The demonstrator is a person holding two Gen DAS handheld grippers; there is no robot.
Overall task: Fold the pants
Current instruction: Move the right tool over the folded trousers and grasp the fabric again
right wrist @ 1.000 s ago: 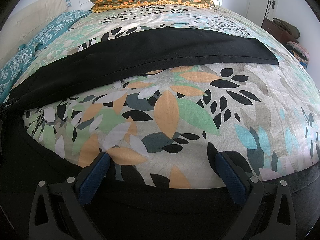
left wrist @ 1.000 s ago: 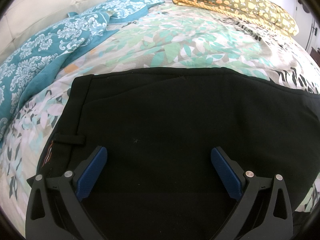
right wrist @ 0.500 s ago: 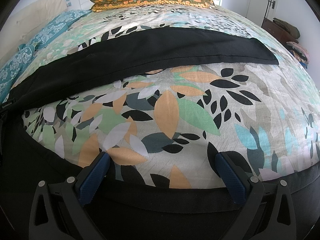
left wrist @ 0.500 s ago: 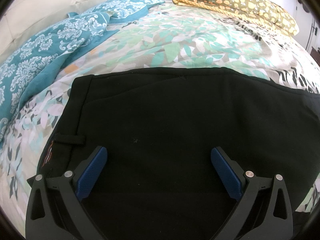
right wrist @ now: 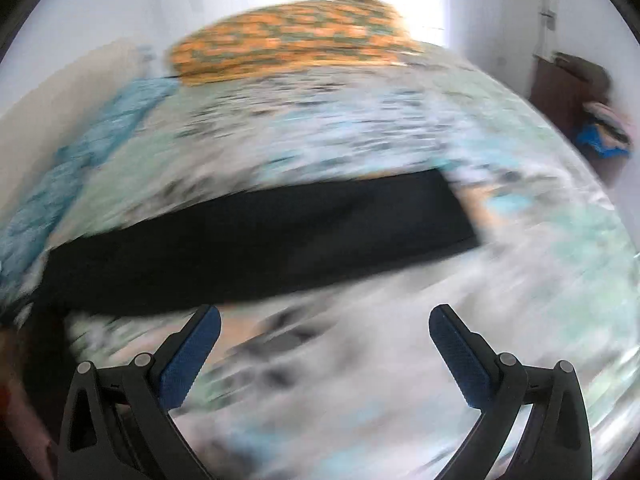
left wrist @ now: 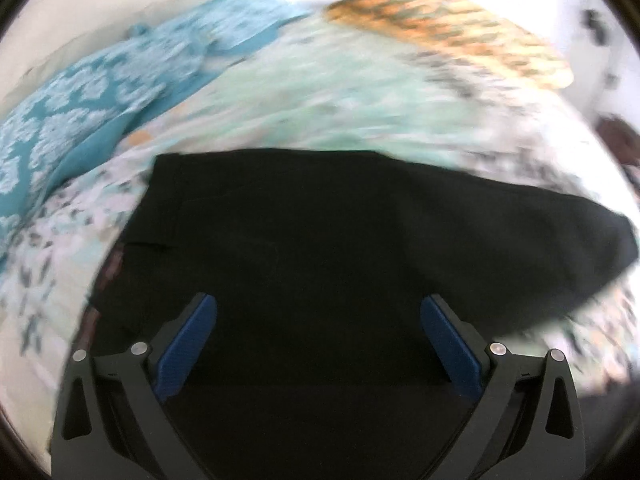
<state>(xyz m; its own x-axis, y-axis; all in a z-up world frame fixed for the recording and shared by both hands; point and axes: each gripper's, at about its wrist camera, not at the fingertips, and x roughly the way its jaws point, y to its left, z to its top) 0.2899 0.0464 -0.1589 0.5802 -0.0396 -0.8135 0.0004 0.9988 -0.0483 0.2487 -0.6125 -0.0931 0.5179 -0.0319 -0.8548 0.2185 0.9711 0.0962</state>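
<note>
Black pants lie flat on a bed with a leafy patterned cover. In the left wrist view the waistband end is at the left and the legs run off to the right. My left gripper is open and empty, held over the seat of the pants. In the right wrist view one black leg stretches across the middle, its cuff at the right. My right gripper is open and empty above the bare cover in front of that leg. Both views are motion-blurred.
A teal patterned blanket lies along the bed's left side. An orange-and-green pillow sits at the head of the bed. A dark dresser with clothes on it stands at the right by the white wall.
Both grippers have pulled up and back sharply, blurring both views. The pants look smaller and farther. The near black fabric under the right gripper has dropped out of view.
</note>
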